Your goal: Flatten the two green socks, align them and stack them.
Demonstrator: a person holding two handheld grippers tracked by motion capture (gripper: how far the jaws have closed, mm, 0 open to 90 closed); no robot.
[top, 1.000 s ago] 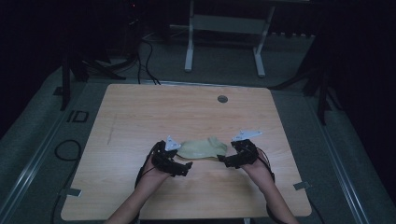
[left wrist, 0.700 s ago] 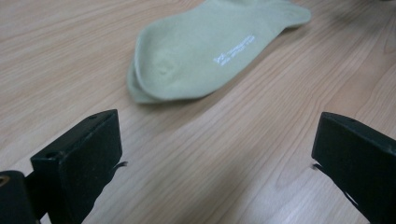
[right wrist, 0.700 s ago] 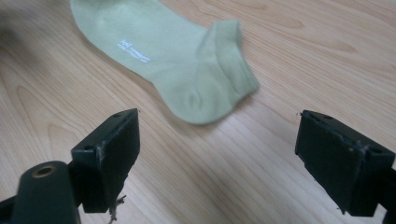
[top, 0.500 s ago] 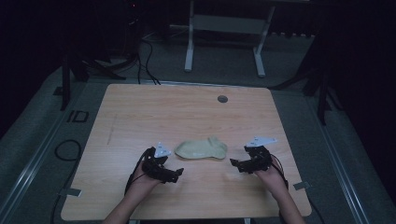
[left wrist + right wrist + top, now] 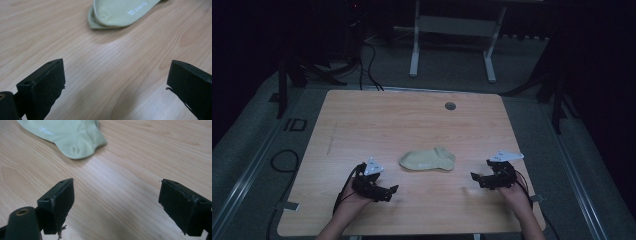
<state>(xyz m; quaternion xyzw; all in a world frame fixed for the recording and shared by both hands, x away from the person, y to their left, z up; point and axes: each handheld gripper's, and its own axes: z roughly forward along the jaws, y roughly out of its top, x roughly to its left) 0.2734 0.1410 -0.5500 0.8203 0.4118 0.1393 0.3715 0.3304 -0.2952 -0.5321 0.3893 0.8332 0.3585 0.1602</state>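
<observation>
A pale green sock (image 5: 428, 160) lies flat on the wooden table (image 5: 377, 125), near its front middle. In the left gripper view the sock's toe end (image 5: 120, 11) lies ahead, folded double, apart from the jaws. In the right gripper view the sock's cuff and heel (image 5: 67, 135) lie ahead at upper left. My left gripper (image 5: 388, 192) rests low on the table to the sock's left, open and empty (image 5: 115, 82). My right gripper (image 5: 476, 179) sits to the sock's right, open and empty (image 5: 116, 202).
A small round grey disc (image 5: 450, 106) is set in the table near its far edge. Beyond the table stand a white frame (image 5: 452, 30) and dark cables (image 5: 362, 55) on a grey floor. A cable loop (image 5: 282, 160) lies left of the table.
Both grippers let go of the sock and drew back toward the front edge, left one leftward, right one rightward. The sock now lies free and flat between them.
</observation>
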